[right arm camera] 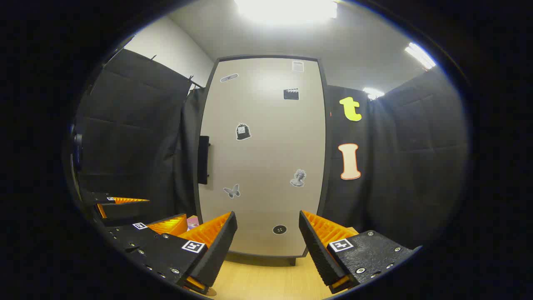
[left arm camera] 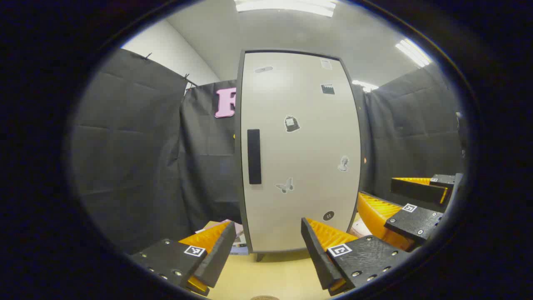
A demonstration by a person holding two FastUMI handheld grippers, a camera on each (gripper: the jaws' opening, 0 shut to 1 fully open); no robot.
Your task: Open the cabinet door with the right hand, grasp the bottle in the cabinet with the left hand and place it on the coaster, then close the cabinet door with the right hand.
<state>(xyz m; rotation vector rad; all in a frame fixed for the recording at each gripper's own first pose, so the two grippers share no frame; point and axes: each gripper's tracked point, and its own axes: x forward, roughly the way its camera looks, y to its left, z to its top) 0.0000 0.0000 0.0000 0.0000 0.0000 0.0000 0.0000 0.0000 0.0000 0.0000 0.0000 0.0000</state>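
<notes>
A pale grey cabinet door (left arm camera: 300, 150) with small stickers stands shut in front of me and hides the inside. Its black vertical handle (left arm camera: 254, 156) sits on the door's left edge. In the right gripper view the same door (right arm camera: 266, 154) and handle (right arm camera: 203, 159) appear. My left gripper (left arm camera: 268, 233) is open and empty, a short way from the door's lower part. My right gripper (right arm camera: 267, 225) is open and empty too, facing the door's bottom. The right gripper (left arm camera: 391, 196) hangs to the right of the left one, and the left gripper (right arm camera: 145, 212) is at the lower left. A round brown edge, perhaps the coaster (left arm camera: 264, 297), lies below my left fingers.
The cabinet stands on a light wooden tabletop (left arm camera: 270, 275). Some flat printed papers or books (left arm camera: 238, 243) lie by the cabinet's lower left corner. Black cloth walls (left arm camera: 133, 158) close in the booth on both sides and behind.
</notes>
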